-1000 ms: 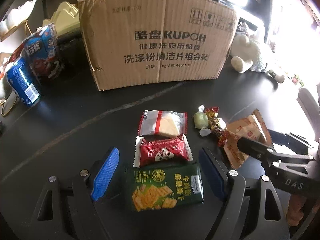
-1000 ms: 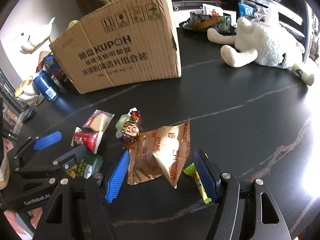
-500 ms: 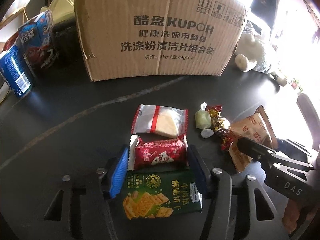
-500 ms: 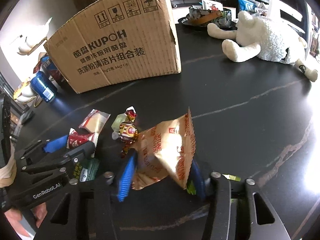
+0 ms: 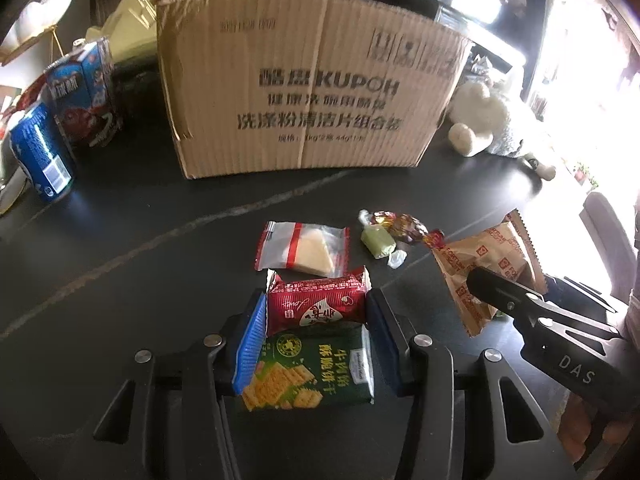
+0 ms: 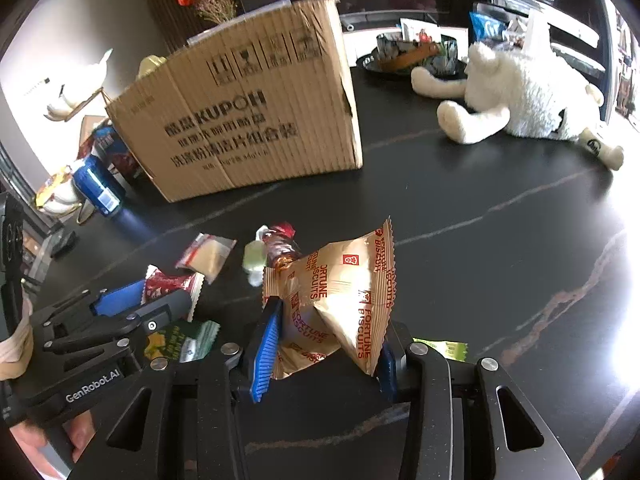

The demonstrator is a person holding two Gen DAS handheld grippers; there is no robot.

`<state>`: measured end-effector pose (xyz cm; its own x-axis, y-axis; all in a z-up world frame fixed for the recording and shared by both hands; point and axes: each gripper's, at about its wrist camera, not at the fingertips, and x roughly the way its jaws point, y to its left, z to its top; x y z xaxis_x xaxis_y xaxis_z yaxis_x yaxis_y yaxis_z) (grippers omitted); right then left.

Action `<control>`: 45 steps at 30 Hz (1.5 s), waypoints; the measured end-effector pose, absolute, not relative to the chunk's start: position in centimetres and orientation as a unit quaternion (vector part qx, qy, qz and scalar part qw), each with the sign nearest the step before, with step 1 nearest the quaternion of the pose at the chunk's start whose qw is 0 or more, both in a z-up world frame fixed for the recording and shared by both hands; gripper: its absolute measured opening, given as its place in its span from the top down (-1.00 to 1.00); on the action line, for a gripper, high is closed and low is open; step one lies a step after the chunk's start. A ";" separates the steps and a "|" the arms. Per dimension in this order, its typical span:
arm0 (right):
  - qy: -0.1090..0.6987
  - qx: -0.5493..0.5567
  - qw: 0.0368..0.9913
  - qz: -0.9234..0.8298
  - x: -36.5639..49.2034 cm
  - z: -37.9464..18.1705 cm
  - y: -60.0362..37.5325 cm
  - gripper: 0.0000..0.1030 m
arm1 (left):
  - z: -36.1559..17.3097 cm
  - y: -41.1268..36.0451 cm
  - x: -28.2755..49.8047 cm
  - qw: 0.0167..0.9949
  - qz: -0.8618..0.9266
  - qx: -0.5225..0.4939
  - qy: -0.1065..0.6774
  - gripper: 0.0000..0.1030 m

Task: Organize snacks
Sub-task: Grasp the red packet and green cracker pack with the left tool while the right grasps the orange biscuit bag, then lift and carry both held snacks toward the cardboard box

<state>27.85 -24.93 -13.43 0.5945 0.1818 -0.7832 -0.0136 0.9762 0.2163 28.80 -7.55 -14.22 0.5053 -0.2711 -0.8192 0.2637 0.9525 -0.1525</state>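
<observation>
1. The left tool (image 5: 316, 320) gripped the red snack packet (image 5: 317, 307) just above the table (image 5: 120, 240); its slick wrapper could slip from the pads on the way to the cardboard box (image 5: 312, 92).
2. The right tool (image 6: 326, 344) clamped the crumpled fortune biscuit bag (image 6: 340, 296), which might crush.
3. A second before, both tools stood wide around their packets; their jaws have just been closing onto them.

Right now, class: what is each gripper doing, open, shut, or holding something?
Left gripper: jaws just closed on the red snack packet.
Right gripper: jaws just closed on the Fortune Biscuits bag.
</observation>
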 end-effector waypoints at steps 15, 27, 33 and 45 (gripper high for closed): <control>0.391 0.093 0.913 0.070 25.8 -7.8 -24.5 0.17 | -7.9 -6.8 26.2 0.895 -0.162 0.000 0.416 0.06; 0.326 0.088 0.938 0.082 26.4 -1.4 -23.9 0.17 | -1.1 -6.2 26.6 0.920 -0.165 0.002 0.355 0.06; 0.303 0.076 0.946 0.089 27.2 1.4 -23.3 0.17 | 1.5 -5.7 27.1 0.930 -0.158 0.010 0.332 0.06; 0.280 0.047 0.954 0.100 29.8 5.1 -22.0 0.17 | 5.0 -5.0 29.7 0.939 -0.153 0.020 0.306 0.06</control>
<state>29.82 -22.01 5.10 0.8236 0.2167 -0.5242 -0.1642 0.9757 0.1453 29.71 -4.97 4.97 0.7659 -0.2748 -0.5813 0.2994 0.9525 -0.0558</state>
